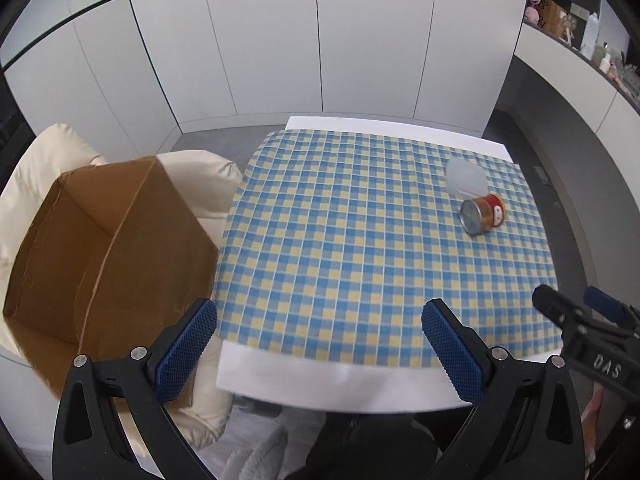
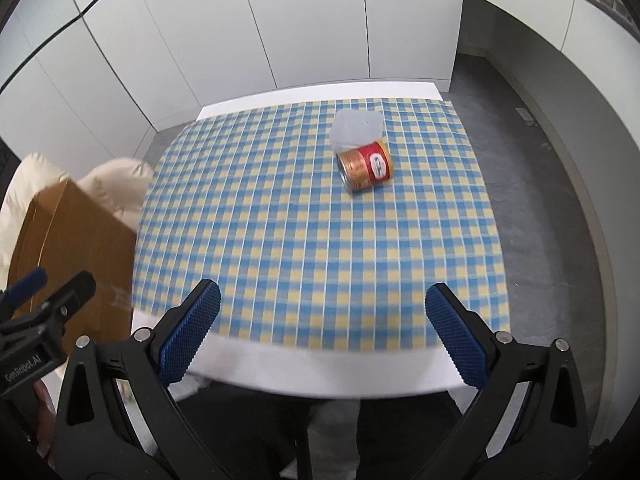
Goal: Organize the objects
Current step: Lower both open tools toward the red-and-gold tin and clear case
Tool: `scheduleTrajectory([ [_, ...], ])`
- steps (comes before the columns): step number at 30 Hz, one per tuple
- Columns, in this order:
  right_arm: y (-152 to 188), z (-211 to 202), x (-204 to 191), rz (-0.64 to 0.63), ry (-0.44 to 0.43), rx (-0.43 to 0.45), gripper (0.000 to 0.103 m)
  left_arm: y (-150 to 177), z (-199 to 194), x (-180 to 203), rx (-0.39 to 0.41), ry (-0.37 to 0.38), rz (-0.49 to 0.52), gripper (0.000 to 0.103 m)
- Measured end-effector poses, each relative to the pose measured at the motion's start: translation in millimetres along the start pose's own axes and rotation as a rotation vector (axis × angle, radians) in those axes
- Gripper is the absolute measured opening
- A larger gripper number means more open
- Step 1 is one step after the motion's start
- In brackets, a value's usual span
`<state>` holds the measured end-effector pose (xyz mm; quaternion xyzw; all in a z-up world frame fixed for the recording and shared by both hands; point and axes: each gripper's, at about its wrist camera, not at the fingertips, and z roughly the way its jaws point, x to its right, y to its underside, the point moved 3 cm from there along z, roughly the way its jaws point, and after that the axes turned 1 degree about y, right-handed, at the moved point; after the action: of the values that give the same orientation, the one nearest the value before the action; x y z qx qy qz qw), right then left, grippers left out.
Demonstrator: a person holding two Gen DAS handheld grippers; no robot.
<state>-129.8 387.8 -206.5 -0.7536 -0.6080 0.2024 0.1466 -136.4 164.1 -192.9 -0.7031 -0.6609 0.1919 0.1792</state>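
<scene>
A red and gold tin can (image 1: 482,214) (image 2: 365,166) lies on its side on the blue and yellow checked cloth (image 1: 360,240) (image 2: 300,220). Just behind it, touching or nearly so, sits a translucent plastic container (image 1: 466,178) (image 2: 356,128). An open brown cardboard box (image 1: 108,248) (image 2: 72,248) rests on a cream cushioned chair left of the table. My left gripper (image 1: 320,344) hangs open over the table's near edge with nothing between its fingers. My right gripper (image 2: 324,340) is also open and empty at the near edge, far short of the can.
The white table (image 1: 320,384) (image 2: 320,372) shows past the cloth at front and back. White cabinet doors (image 1: 280,40) line the wall behind. A shelf with small items (image 1: 580,28) runs along the right. Grey floor (image 2: 540,160) lies right of the table.
</scene>
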Motion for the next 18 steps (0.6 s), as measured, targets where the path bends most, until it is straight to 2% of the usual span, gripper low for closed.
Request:
scheduleTrajectory([
  [9, -47, 68, 21, 0.018, 0.030, -0.005, 0.103, -32, 59, 16, -0.052, 0.007, 0.001, 0.102],
  [13, -66, 105, 32, -0.037, 0.057, 0.006, 0.103, -41, 82, 29, -0.069, -0.004, 0.027, 0.102],
  [18, -79, 153, 34, -0.124, 0.114, -0.030, 0.103, -51, 107, 44, -0.102, 0.007, 0.053, 0.102],
])
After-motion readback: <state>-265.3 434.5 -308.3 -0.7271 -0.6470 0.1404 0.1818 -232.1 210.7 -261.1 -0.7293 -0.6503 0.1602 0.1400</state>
